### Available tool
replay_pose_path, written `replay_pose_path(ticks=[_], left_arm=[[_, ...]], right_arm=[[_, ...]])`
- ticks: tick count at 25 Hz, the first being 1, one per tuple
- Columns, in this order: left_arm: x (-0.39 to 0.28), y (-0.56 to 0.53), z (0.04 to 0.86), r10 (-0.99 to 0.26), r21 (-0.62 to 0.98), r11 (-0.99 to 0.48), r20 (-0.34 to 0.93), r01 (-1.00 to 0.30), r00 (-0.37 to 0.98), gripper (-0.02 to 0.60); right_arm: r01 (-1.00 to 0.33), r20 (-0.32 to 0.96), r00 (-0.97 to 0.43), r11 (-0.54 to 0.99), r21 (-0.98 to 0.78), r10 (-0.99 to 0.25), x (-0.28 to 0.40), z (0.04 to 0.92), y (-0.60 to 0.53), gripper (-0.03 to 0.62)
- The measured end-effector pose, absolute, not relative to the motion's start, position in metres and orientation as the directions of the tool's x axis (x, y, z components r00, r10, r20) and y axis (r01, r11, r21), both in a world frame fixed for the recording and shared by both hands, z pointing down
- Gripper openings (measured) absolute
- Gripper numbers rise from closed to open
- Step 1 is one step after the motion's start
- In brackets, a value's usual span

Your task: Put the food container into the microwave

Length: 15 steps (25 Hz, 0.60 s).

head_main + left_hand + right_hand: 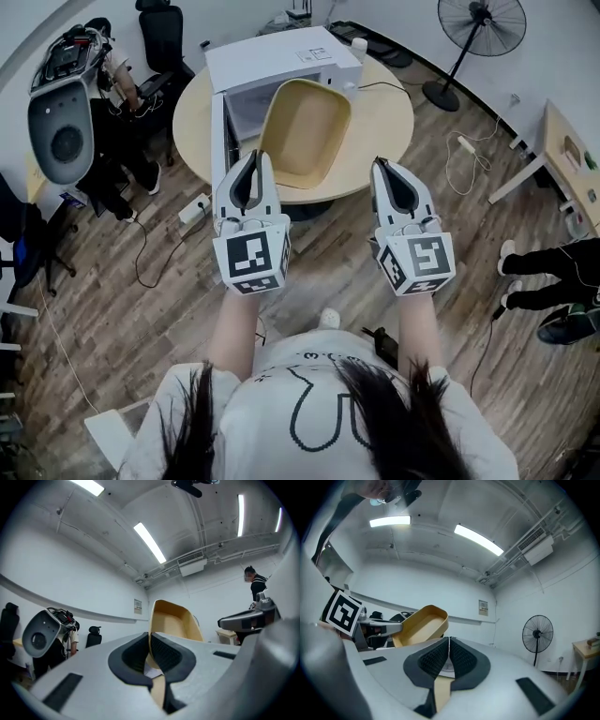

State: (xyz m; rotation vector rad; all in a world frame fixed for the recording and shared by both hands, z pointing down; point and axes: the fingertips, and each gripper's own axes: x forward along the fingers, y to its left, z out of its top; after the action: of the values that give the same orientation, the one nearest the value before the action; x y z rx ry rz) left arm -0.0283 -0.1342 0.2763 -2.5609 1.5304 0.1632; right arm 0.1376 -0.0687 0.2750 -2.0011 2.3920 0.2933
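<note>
the left gripper (253, 161) is clamped on the food container (305, 127). in the left gripper view its dark ribbed pads (165, 652) press from both sides on the container's thin side wall, and the tan tub (173, 620) rises beyond them. the container is a rounded, shallow, tan tub, empty inside, tilted so that its open side faces up toward the head camera. it is over the near part of the round table (384, 122), just in front of the microwave (281, 56), and its lower end is close to the table's near edge. whether that end touches the tabletop cannot be told.

the microwave is white and stands toward the table's far left edge. its door (218, 141) is swung open to the left, beside the left gripper's tips, and the container's upper end overlaps the open cavity.

the right gripper (382, 167) is level with the left one, a little apart from the container's right side and not touching it. in the right gripper view its jaws (449, 641) are pressed together with nothing between them, and the container (419, 623) shows off to the left, carried by the other gripper.

a standing fan (481, 23) is on the wooden floor beyond the table's far right edge.
</note>
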Motion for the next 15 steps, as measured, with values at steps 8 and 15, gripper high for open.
replay_pose_path(ticks=[8,15], left_arm=[[-0.006,-0.159,0.299,-0.936,-0.042,-0.335,-0.101,-0.941,0.337,0.023],[-0.001,-0.18,0.326,-0.958,-0.009,-0.287,0.01,-0.958,0.287,0.023]], right_arm=[[-0.955,-0.097,-0.284,0.272,0.118,-0.954,0.185,0.286,-0.102,0.032],[-0.946,-0.07,-0.323,0.319,0.06,-0.944,0.198,0.307,-0.126,0.032]])
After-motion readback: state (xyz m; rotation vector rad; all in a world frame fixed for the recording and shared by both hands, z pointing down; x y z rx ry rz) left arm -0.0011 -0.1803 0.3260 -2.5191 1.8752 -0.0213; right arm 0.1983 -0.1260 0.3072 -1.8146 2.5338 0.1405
